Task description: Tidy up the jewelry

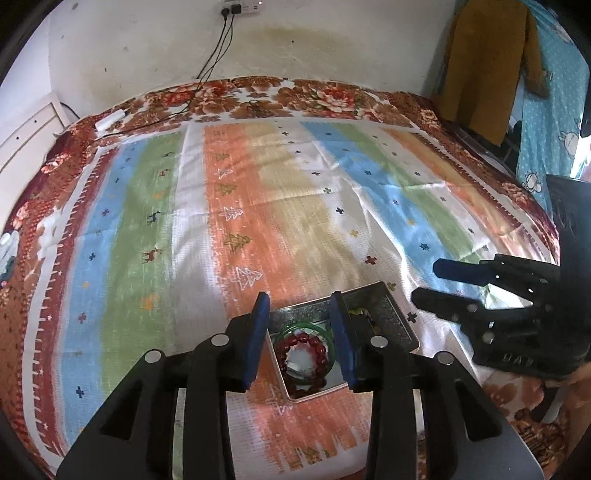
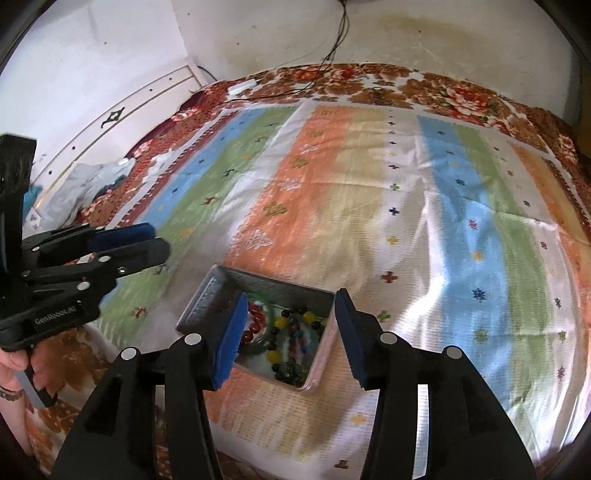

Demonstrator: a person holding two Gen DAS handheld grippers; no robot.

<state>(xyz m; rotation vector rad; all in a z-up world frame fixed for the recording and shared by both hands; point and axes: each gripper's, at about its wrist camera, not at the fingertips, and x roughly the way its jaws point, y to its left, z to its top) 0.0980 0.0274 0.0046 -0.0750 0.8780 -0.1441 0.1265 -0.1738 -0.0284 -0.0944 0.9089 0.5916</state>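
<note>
A home bedroom: a bed (image 1: 258, 184) under a striped cloth, a hung jacket (image 1: 487, 55) (mustard), a wall socket (image 1: 240, 6).

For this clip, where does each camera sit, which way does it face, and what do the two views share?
Left wrist view: sits on the left gripper, angled down at the square metal tin with the red bead bracelet; the right gripper shows at right.
Right wrist view: sits on the right gripper, angled down at the same tin; the left gripper and a hand show at left.
Shared: tin, striped cloth, both open grippers.
</note>
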